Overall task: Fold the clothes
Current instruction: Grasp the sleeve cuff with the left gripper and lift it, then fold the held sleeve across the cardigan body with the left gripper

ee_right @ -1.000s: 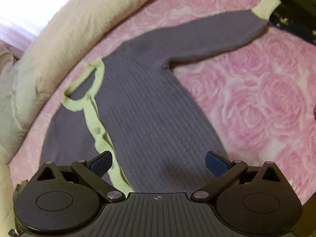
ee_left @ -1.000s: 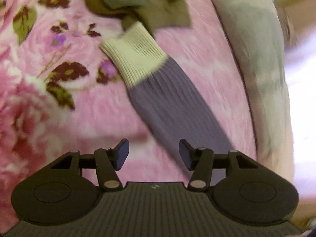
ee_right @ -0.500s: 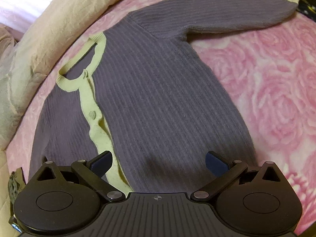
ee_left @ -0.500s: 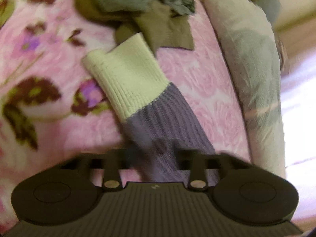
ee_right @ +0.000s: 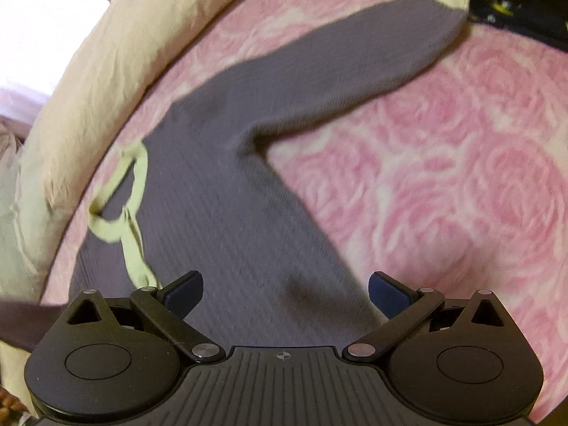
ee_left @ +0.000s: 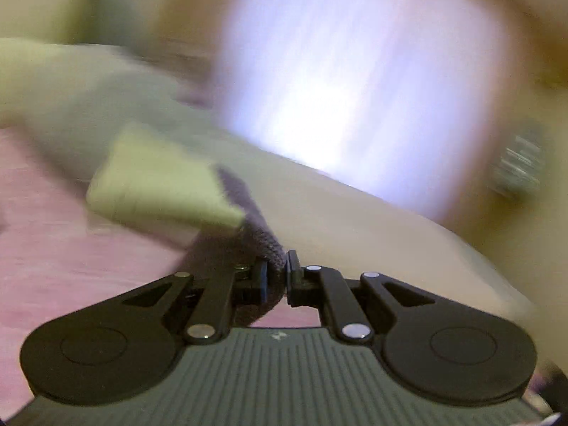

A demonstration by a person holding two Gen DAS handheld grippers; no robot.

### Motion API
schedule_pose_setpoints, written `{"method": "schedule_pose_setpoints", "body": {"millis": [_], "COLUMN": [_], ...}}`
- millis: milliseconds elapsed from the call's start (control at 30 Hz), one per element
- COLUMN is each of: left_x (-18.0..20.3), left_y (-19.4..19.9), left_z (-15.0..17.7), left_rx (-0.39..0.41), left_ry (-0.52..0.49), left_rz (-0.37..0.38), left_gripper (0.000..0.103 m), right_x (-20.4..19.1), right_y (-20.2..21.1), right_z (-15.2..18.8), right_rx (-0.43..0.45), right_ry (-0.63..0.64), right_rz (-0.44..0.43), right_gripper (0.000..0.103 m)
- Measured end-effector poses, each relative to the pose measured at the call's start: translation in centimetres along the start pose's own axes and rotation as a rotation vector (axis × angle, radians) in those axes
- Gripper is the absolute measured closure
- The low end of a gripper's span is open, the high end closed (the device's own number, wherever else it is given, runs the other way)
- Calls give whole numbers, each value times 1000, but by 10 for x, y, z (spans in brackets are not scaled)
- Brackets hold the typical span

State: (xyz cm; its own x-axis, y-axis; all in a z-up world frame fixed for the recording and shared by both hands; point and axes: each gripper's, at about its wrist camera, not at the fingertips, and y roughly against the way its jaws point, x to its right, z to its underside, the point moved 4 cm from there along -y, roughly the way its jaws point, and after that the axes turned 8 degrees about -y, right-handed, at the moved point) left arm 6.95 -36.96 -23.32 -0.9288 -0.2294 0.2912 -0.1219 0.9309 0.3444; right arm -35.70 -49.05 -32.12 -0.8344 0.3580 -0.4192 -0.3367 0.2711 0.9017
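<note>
Pink rose blanket point(ee_right: 443, 184) bears a purple, yellow-trimmed cardigan point(ee_right: 230, 213), sleeve point(ee_left: 262, 238) pinched in left tool point(ee_left: 277, 280), right tool point(ee_right: 285, 293) agape.

The left gripper point(ee_left: 277, 280) was wide open over the sleeve point(ee_left: 259, 234) — now its jaws have just been closing and pinch the purple knit. The cuff point(ee_left: 159, 181) hangs lifted at left centre, with a bright window point(ee_left: 355, 88) replacing the pink blanket behind — heavy blur.

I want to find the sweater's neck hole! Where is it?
In the right wrist view, the pale green neckline is on the left, at the top of the purple cardigan, next to the cream pillow along the edge of the pink blanket.
</note>
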Motion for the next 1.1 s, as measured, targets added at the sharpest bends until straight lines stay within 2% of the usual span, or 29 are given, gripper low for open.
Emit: {"method": "schedule_pose_setpoints", "body": {"millis": [67,100,167,233,333,500,533,567,600,700,733,767,800,1100], "left_x": [54,71,99,102,78,23,13,3,-8,-22,-25,-28,-32,-59], "left_y": [-23,-33,-51,-56,-47,-41,-41,-42,-43,-53,-58,-64,-71,-134], "left_z": [31,53,98,132,151,140,136,130,121,101,96,92,88,71], "left_rx": [-118,-197,-361,-476,-535,-541,-536,-525,-507,-467,-455,-445,-433,-383], "left_ry": [-28,-58,-126,-167,-180,-298,-329,-334,-321,-324,-326,-329,-320,-312], "left_rz": [172,194,211,170,82,-133,-176,-202,-215,-213,-208,-201,-191,-120], "left_gripper": [78,69,70,71,71,71,71,71,72,73,76,80,85,96], "right_x": [0,1,5,8,10,-8,-15,-21,-28,-51,-59,-66,-72,-93], "right_y": [3,4,3,-1,-10,-37,-43,-48,-54,-74,-79,-85,-91,-125], "right_z": [-8,-12,-20,-28,-36,-36,-36,-35,-35,-34,-34,-34,-34,-40], "right_rx": [24,39,63,71,76,54,52,48,40,26,29,33,34,58], "right_ry": [-11,-20,-32,-34,-16,19,25,33,42,75,93,111,121,110], "right_rz": [-15,-28,-47,-58,-74,-163,-192,-220,-238,-272,-281,-291,-292,-290], "right_gripper": [1,1,1,1,1,1,4,17,23,25,30,40,43,44]}}
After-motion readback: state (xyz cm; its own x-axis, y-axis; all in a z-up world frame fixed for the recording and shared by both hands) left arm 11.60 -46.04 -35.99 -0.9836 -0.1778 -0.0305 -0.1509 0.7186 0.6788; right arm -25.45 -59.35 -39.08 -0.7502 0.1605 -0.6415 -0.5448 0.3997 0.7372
